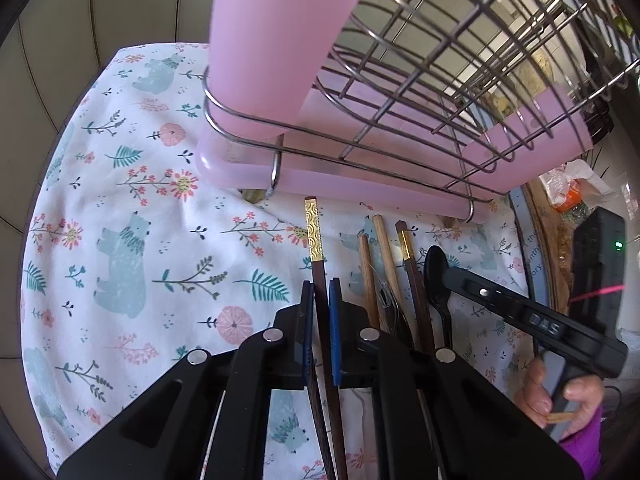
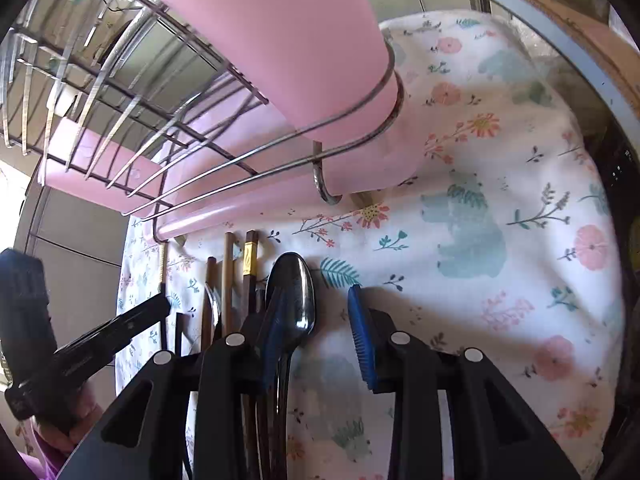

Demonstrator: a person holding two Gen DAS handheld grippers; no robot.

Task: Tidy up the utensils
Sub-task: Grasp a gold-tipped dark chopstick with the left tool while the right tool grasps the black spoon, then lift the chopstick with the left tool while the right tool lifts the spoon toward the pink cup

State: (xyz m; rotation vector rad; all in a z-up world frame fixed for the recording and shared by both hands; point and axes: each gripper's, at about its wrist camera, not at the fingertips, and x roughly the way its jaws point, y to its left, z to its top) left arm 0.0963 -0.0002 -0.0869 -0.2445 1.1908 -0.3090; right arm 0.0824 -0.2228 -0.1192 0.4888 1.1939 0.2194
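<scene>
**Utensils on cloth before rack: one chopstick between left pads, right tongs open**

The work surface is covered by a white cloth [image 1: 132,216] printed with pale blue bears, pink flowers and teal fronds; it is creased in places. A wire rack [image 1: 420,80] on a pink tray [image 1: 360,184] is stood at the far side of the cloth, with a pink cup [image 1: 276,40] held in its end loop. Pale wall panels are seen behind. At the cloth's right edge, a cardboard box edge and crumpled packaging are noted in the left view.

The utensils are laid side by side on the cloth, just in front of the tray: a gold-tipped chopstick [image 1: 314,240], two wooden chopsticks [image 1: 376,264], a second dark chopstick [image 1: 408,256] and a spoon [image 2: 294,292].

The left gripper [image 1: 319,312] is nearly closed, with the gold-tipped chopstick between its blue pads [image 1: 334,320]; firm contact cannot be confirmed. The right gripper [image 2: 316,320] is spread wide, nothing gripped; its left pad lies beside the spoon bowl.
</scene>
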